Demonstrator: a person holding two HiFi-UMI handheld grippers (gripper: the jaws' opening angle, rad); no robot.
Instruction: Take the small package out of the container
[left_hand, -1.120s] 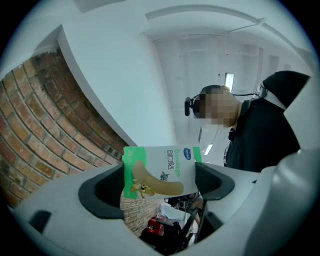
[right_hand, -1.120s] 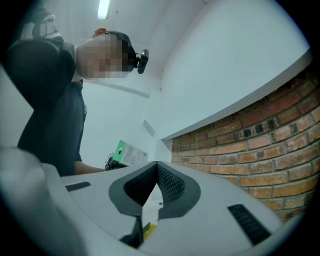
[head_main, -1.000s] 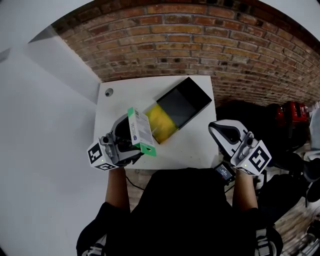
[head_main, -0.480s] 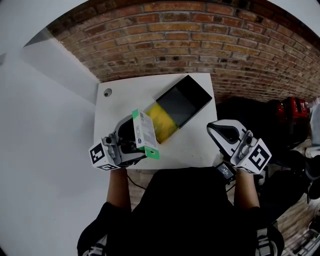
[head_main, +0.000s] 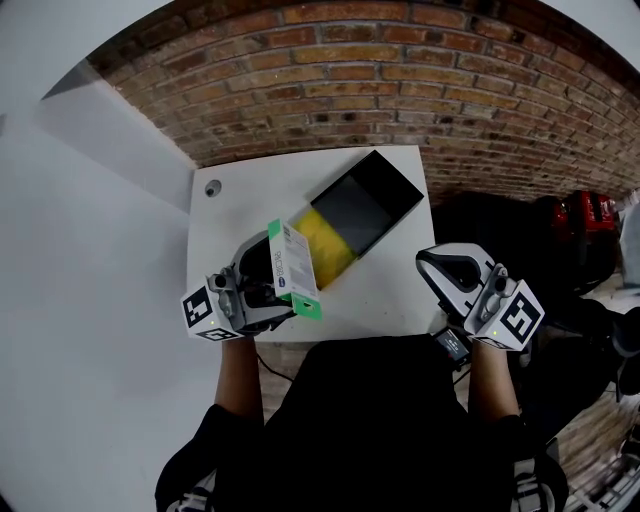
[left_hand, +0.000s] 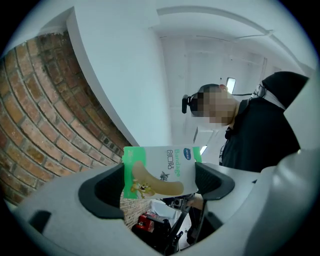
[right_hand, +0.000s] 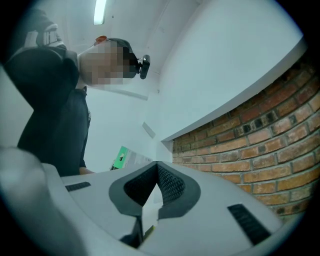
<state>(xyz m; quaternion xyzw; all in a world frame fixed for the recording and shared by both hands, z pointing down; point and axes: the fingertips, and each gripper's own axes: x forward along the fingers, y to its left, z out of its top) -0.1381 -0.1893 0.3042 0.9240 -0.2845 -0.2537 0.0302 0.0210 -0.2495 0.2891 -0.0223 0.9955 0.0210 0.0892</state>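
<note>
My left gripper (head_main: 272, 282) is shut on the small package (head_main: 291, 268), a white and green bandage box, and holds it upright above the table's front left part. In the left gripper view the package (left_hand: 159, 172) sits clamped between both pads, raised toward the ceiling. Behind it on the white table (head_main: 240, 205) lies the container (head_main: 368, 205), a long black open box with a yellow pack (head_main: 322, 240) at its near end. My right gripper (head_main: 447, 266) hovers at the table's front right corner, shut (right_hand: 157, 173) with nothing in it.
A small round grey fitting (head_main: 212, 187) sits in the table's back left corner. A brick wall (head_main: 400, 90) runs behind the table. Red and black gear (head_main: 585, 225) lies on the floor at the right. The package's green edge (right_hand: 120, 158) shows in the right gripper view.
The left gripper has shifted the package slightly right and stood it more upright. The right gripper has barely moved.
</note>
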